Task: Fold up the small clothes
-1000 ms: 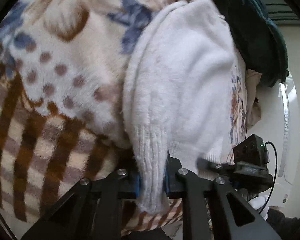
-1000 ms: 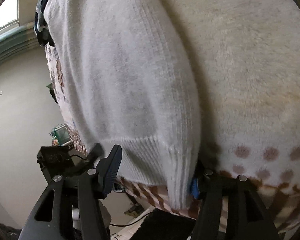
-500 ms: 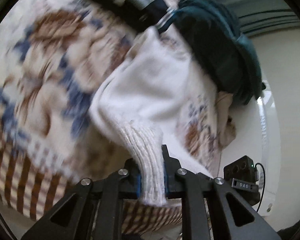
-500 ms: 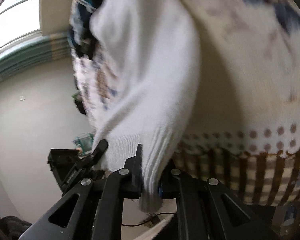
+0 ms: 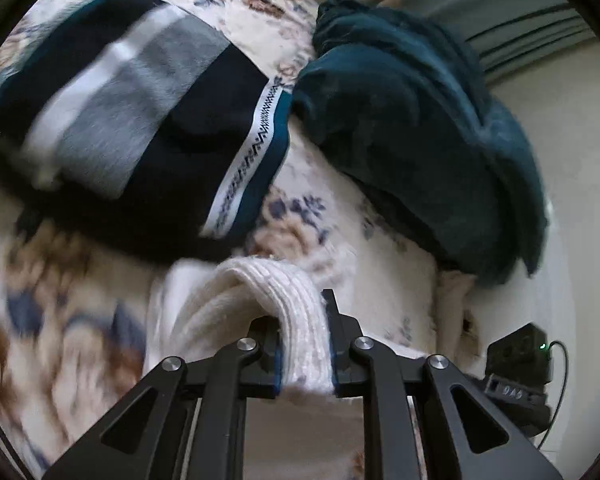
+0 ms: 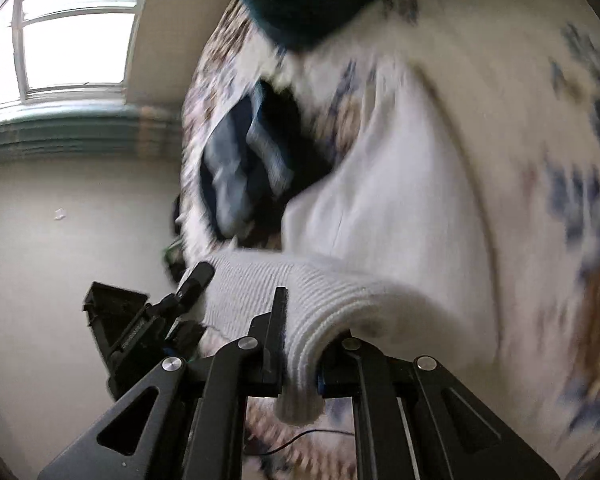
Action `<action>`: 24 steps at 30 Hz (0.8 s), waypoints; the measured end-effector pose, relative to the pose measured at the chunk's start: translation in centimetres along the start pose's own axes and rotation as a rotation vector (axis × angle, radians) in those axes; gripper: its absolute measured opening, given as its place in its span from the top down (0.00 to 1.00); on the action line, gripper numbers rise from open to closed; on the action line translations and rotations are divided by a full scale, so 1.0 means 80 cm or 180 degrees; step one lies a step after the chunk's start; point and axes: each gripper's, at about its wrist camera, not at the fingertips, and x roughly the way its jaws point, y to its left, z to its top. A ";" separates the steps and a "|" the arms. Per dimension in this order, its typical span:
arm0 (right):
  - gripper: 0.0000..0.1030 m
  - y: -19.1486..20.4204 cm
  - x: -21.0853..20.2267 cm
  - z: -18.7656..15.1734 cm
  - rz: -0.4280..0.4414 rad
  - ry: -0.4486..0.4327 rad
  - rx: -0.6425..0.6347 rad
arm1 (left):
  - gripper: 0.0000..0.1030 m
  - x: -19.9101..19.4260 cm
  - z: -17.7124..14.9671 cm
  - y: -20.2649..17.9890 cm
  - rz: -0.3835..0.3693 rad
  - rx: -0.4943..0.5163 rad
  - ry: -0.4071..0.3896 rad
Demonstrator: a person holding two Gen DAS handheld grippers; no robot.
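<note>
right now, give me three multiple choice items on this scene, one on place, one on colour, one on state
1. Where does the dark teal garment lie?
A. right of the striped folded garment
B. under the white knit
C. in a tool

2. What colour is the knit garment in the left tool?
A. red
B. white
C. black

3. What state is the right tool in?
A. wide open, empty
B. out of view
C. shut on the knit's ribbed hem

Answers: 1 A, they sit side by side on the floral blanket; 2 B, white ribbing shows; 3 C, ribbing is pinched there.
</note>
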 end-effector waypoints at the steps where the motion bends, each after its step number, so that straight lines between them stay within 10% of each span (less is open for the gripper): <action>1: 0.89 -0.001 0.012 0.029 -0.0085 -0.0032 -0.0005 | 0.87 0.013 0.008 0.002 0.0058 0.0014 0.0034; 9: 0.86 -0.045 0.103 0.160 -0.0273 0.0042 0.0372 | 0.66 0.085 0.043 0.041 0.0177 -0.0144 0.0316; 11: 0.70 -0.058 0.122 0.176 -0.0305 0.0133 0.0480 | 0.52 0.089 0.042 0.045 0.0044 -0.0188 0.0316; 13: 0.33 -0.061 0.121 0.182 -0.0253 0.0029 0.0463 | 0.40 0.092 0.044 0.046 -0.0108 -0.0241 0.0310; 15: 0.25 -0.058 0.116 0.184 -0.0137 -0.0096 0.0458 | 0.39 0.090 0.046 0.045 -0.0183 -0.0298 0.0299; 20: 0.23 -0.035 0.096 0.176 -0.0432 -0.0213 0.0081 | 0.39 0.033 0.023 0.042 -0.0322 -0.0464 0.0054; 24: 0.11 -0.030 0.075 0.147 -0.0900 -0.0246 -0.0280 | 0.30 -0.051 -0.048 0.040 0.0129 -0.0348 -0.0285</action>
